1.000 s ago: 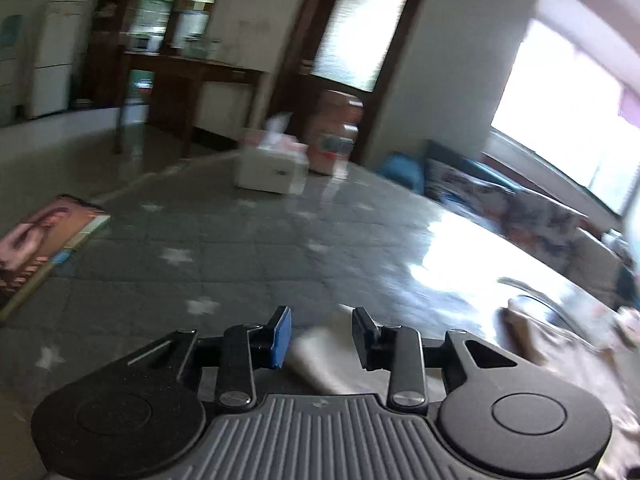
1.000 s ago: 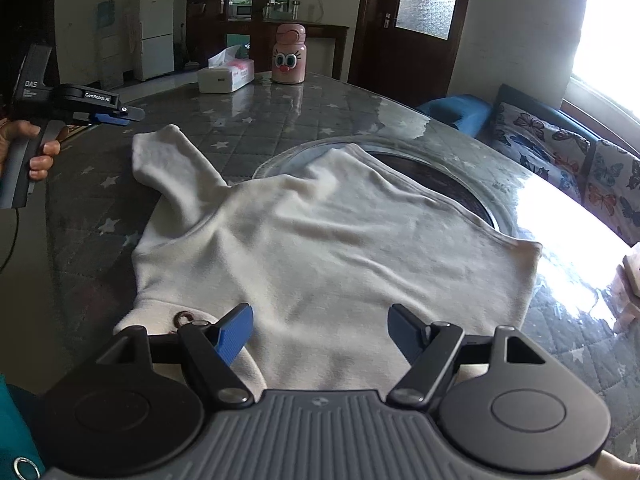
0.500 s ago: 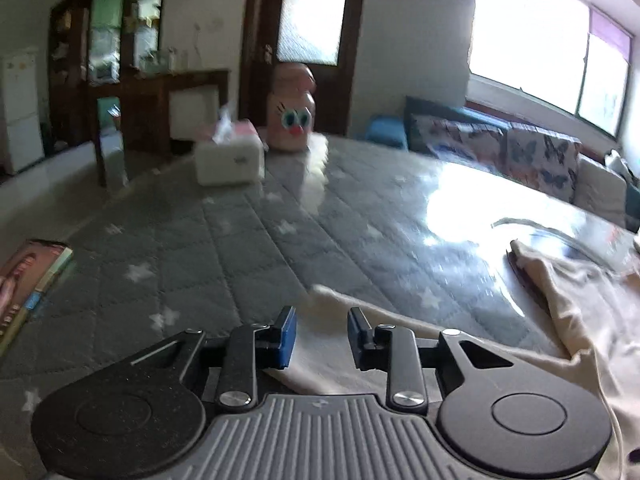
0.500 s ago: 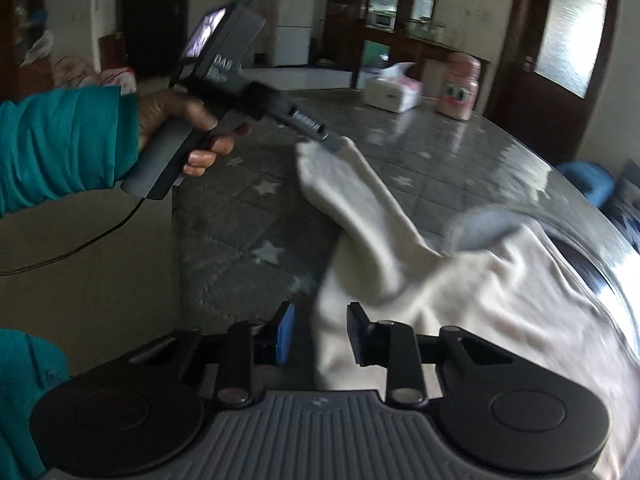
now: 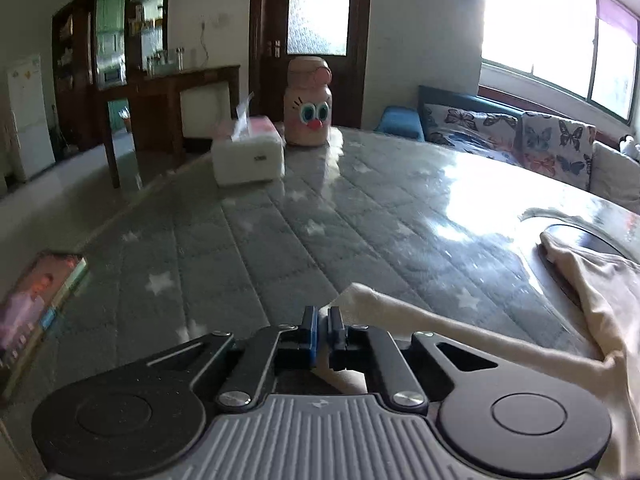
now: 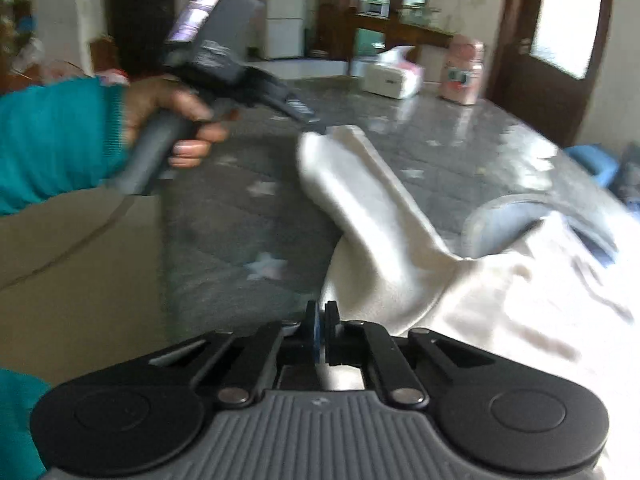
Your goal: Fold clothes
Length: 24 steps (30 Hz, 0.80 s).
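So the cream top [image 6: 460, 280] lies on the quilted table [image 5: 280, 248], body off toward the glass turntable [image 6: 520, 208]. Left gripper [image 5: 322, 320] is pinched shut on the sleeve [image 6: 360, 192] cuff; right gripper [image 6: 321, 316] is clamped near the sleeve's base. Sleeve's long axis runs between them.

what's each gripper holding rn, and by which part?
Left gripper: shut on the sweater's sleeve cuff. Right gripper: shut at the sweater's near edge below the sleeve; blurred, grip likely.

Soft matt cloth garment [image 6: 420, 248]; glossy quilted table [image 5: 320, 240].
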Tool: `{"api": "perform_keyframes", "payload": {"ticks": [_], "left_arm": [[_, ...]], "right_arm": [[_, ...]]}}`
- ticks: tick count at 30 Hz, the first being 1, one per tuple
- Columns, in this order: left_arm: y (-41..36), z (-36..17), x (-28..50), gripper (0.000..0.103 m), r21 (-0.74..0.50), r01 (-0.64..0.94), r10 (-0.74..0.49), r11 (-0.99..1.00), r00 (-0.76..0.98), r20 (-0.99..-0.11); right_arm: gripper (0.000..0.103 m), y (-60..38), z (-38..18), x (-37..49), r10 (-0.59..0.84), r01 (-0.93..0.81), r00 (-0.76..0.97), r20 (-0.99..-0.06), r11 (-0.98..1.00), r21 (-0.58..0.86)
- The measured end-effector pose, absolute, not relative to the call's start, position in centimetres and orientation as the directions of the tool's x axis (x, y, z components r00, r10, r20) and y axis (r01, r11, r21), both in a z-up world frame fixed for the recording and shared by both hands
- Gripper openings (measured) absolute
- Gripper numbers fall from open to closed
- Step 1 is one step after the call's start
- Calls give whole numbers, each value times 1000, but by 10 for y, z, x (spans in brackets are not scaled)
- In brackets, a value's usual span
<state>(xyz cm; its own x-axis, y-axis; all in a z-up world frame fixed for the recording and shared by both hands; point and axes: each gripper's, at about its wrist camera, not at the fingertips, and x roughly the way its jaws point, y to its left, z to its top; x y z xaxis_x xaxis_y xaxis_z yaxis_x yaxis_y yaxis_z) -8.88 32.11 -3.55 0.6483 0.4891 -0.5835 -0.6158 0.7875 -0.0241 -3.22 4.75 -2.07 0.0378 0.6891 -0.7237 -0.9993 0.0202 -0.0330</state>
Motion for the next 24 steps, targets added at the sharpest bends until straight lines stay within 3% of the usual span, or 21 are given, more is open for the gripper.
{"api": "perform_keyframes", "payload": {"ticks": [5, 7, 8, 10, 13, 14, 15, 17, 23, 24], "left_arm": [[324, -34, -90, 6, -42, -626, 491, 779, 649, -581], [324, -33, -90, 12, -49, -630, 491, 775, 650, -580], [325, -33, -91, 13, -53, -632, 492, 773, 650, -579], [326, -33, -91, 21, -61, -636, 492, 770, 651, -578], [322, -30, -106, 44, -96, -664, 504, 741, 646, -573], [320, -30, -109, 52, -100, -677, 515, 729, 639, -571], [317, -30, -112, 54, -103, -689, 526, 717, 633, -568], [315, -33, -113, 55, -118, -702, 524, 702, 623, -581], [313, -42, -106, 53, -113, -742, 550, 660, 580, -601], [312, -42, -105, 45, -109, -746, 556, 657, 577, -598]], "right_arm": [[2, 36, -21, -39, 681, -996, -24, -732, -75, -38], [4, 33, -19, -37, 678, -996, -61, -732, -88, 1], [9, 31, -16, -37, 687, -997, -64, -724, -80, 12], [11, 27, -10, -36, 704, -997, -68, -706, -64, 32], [14, 23, -10, -33, 703, -999, -50, -709, -36, 35], [19, 22, -10, -32, 703, -999, -44, -710, -26, 36], [21, 21, -10, -31, 702, -999, -38, -711, -17, 37], [21, 18, -10, -29, 701, -999, -25, -713, 3, 38], [36, 8, -8, -25, 703, -998, 12, -711, 55, 39], [38, 4, -5, -24, 709, -997, 23, -705, 68, 35]]}}
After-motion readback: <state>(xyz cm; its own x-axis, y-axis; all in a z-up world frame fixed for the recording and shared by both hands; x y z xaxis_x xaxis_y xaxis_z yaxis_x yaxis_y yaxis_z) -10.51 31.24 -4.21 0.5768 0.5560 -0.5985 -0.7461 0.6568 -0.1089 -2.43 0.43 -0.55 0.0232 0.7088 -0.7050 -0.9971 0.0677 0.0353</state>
